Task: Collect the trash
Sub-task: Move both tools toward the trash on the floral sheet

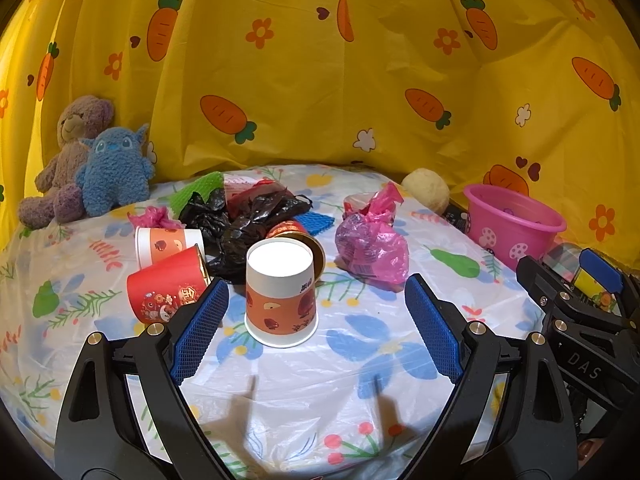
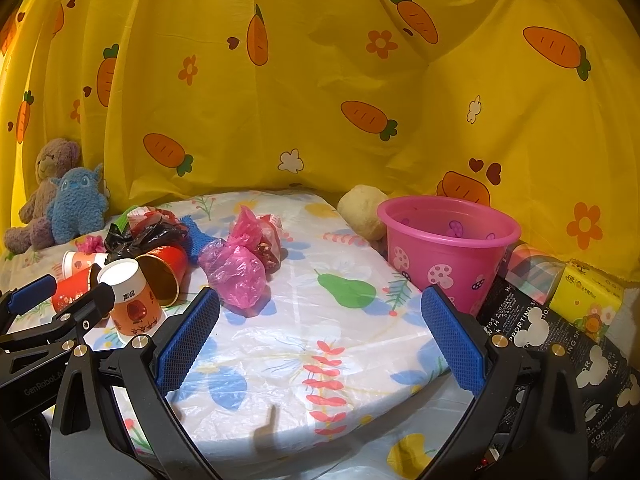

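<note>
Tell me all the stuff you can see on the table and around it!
upside-down paper cup: 1, white and orange, near edge, in front of the left gripper
cups on their sides: 3, red or orange, left of the upright one and behind it
black bags: crumpled heap, behind the cups
pink bags: several; biggest mid-table
green and blue mesh pieces: 2, around the black heap
pink bucket: 1, mushroom print, right edge
cream ball: 1, behind the bucket
teddy bear: 1, purplish, back left
blue plush: 1, beside the bear
yellow tissue pack: 1, far right
carrot curtain: yellow, behind
tablecloth: white, flowered
left gripper: open
right gripper: open
</note>
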A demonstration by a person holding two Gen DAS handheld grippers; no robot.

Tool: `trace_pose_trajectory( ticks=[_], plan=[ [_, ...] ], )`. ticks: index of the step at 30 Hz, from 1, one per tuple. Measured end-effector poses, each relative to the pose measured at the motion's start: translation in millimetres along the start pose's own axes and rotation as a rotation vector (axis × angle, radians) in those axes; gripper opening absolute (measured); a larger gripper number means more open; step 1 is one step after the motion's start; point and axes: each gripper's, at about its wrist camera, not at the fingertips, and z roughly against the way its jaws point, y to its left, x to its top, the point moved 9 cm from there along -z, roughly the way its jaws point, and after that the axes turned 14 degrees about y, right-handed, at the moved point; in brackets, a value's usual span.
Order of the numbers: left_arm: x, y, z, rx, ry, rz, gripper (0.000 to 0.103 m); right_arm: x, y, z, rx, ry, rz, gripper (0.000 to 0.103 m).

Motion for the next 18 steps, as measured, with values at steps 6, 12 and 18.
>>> trace_pose_trajectory(
  ticks=[6, 12, 18],
  plan=[
    [-0.1, -0.8, -0.2, 0.000, 0.000, 0.000, 0.088, -0.5, -0.5, 0.2, -0.002, 0.001, 0.000, 0.098],
    [0.3, -0.3, 0.1, 0.000, 0.001, 0.000, 0.088, -0.1, -0.9, -0.1, 0.000, 0.002, -0.001, 0.098],
    [0.3, -3.1, -0.8, -0.001, 0.001, 0.000, 0.088, -0.2, -1.6, -0.3, 0.001, 0.002, -0.004, 0.098]
  ],
)
